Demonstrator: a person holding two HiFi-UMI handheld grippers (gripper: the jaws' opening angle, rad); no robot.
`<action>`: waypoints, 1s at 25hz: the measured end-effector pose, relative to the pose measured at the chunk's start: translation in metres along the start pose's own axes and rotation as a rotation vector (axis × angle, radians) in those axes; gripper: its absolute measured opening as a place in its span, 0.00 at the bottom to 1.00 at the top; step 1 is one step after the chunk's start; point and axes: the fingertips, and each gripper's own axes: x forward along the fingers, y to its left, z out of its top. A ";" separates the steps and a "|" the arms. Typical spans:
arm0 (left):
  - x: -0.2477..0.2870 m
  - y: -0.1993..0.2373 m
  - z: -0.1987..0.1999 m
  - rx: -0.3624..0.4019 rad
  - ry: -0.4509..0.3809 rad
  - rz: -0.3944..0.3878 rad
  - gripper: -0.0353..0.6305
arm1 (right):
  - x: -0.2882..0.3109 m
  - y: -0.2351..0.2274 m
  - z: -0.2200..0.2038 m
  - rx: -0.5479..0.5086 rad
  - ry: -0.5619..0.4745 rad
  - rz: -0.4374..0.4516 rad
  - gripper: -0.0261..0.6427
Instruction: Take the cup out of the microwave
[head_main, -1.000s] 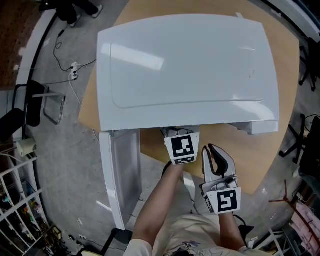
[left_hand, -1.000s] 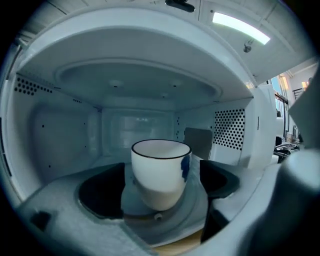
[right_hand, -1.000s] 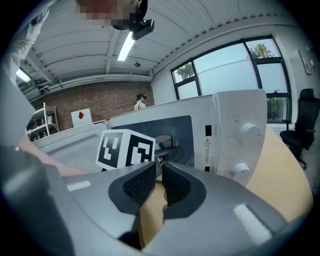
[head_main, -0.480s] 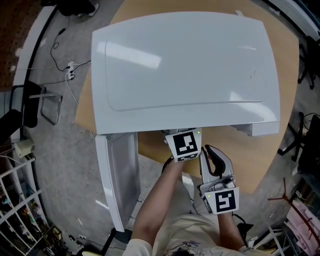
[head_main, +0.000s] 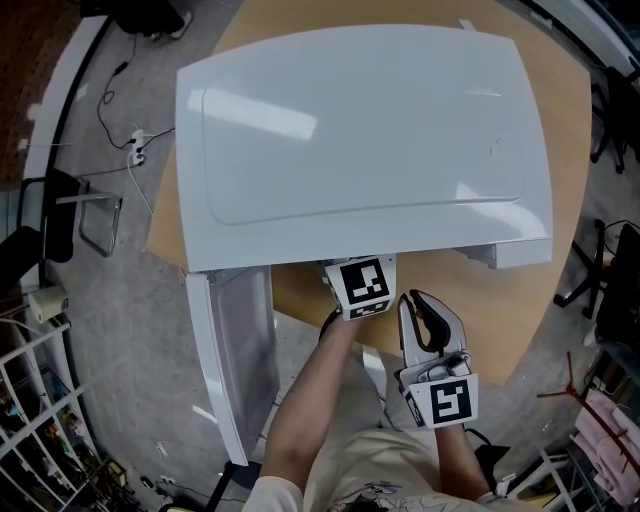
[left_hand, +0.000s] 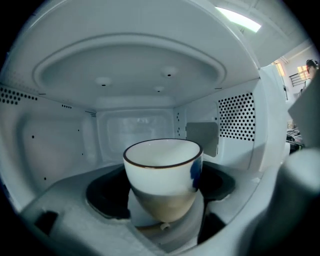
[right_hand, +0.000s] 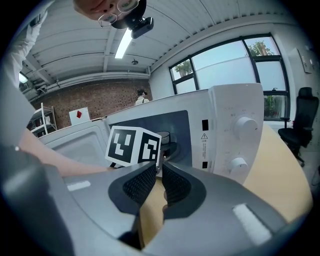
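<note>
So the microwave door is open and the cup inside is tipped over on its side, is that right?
Not quite. The microwave door is open, but the cup inside stands upright, rim up, not on its side. The left gripper view shows it.

Grey right tool (right_hand: 158, 172) with ribbed dark pads (right_hand: 140, 184), black-and-white marker cube (head_main: 445, 400); pale printed short-sleeved shirt (head_main: 370, 470)

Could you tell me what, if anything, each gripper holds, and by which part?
Nothing is held yet. The left gripper is closing its jaws around the cup; the right gripper is shut, empty.
</note>
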 end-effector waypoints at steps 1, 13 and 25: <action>-0.002 -0.001 -0.001 -0.001 0.001 -0.005 0.64 | -0.001 0.000 0.001 -0.001 -0.002 0.000 0.11; -0.045 -0.009 0.000 -0.020 0.005 -0.024 0.64 | -0.012 -0.002 0.011 -0.026 -0.033 -0.016 0.11; -0.130 -0.029 0.020 -0.005 0.036 -0.038 0.64 | -0.054 -0.017 0.049 -0.097 -0.098 -0.084 0.05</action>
